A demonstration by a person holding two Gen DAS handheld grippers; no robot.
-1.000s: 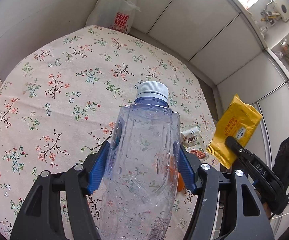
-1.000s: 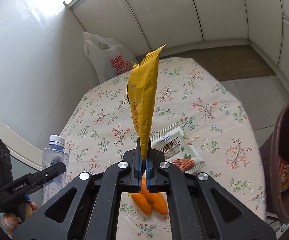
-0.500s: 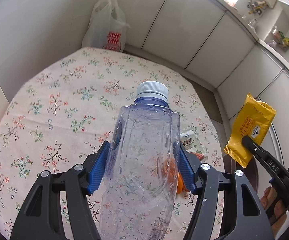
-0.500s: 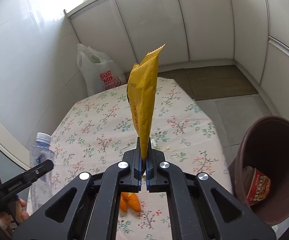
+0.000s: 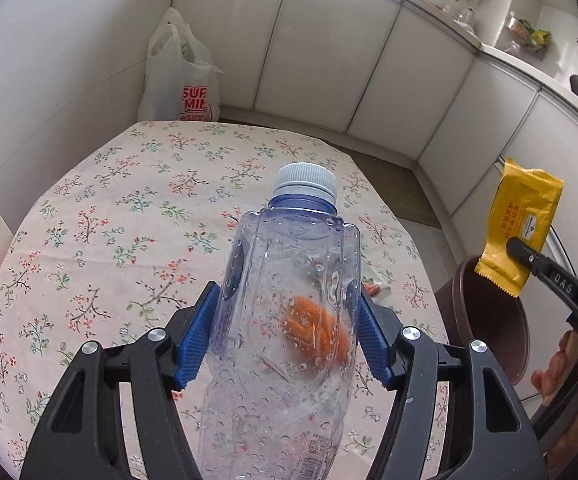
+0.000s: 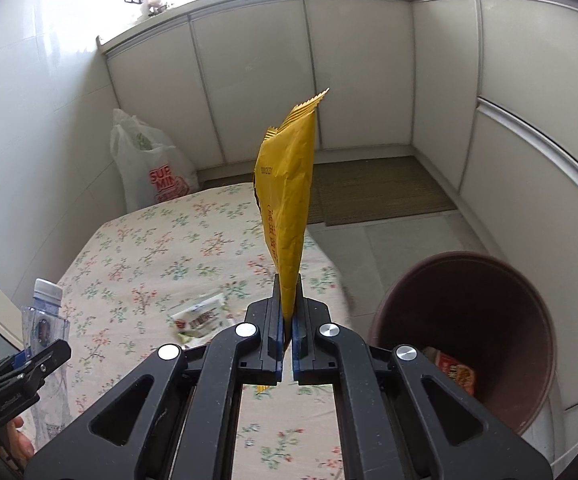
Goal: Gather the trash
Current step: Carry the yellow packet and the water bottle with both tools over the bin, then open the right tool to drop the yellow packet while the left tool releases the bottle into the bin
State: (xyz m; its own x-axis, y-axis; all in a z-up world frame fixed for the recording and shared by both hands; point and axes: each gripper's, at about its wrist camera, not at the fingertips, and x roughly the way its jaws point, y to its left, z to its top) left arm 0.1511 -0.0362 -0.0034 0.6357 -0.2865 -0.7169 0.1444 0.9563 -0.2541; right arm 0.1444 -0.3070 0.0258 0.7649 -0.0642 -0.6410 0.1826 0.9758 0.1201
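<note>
My left gripper point(image 5: 289, 312) is shut on a clear plastic bottle point(image 5: 289, 280) with a white cap, held upright above the floral table point(image 5: 129, 208). The bottle also shows in the right wrist view point(image 6: 45, 320). My right gripper point(image 6: 287, 312) is shut on a yellow snack wrapper point(image 6: 289, 200), held upright near the table's right edge; the wrapper shows in the left wrist view point(image 5: 523, 220) above the brown bin point(image 5: 485, 320). The bin point(image 6: 469, 292) stands right of the table with a red wrapper point(image 6: 455, 372) inside.
A white snack packet point(image 6: 201, 316) lies on the table, and orange peel point(image 5: 313, 328) shows through the bottle. A white plastic bag point(image 5: 181, 72) stands behind the table's far edge. White cabinets line the back and right. A mat point(image 6: 369, 192) lies on the floor.
Both grippers have risen and drawn back from the table. The right gripper with the yellow wrapper has moved right, so the bin is now closer and more in view.
</note>
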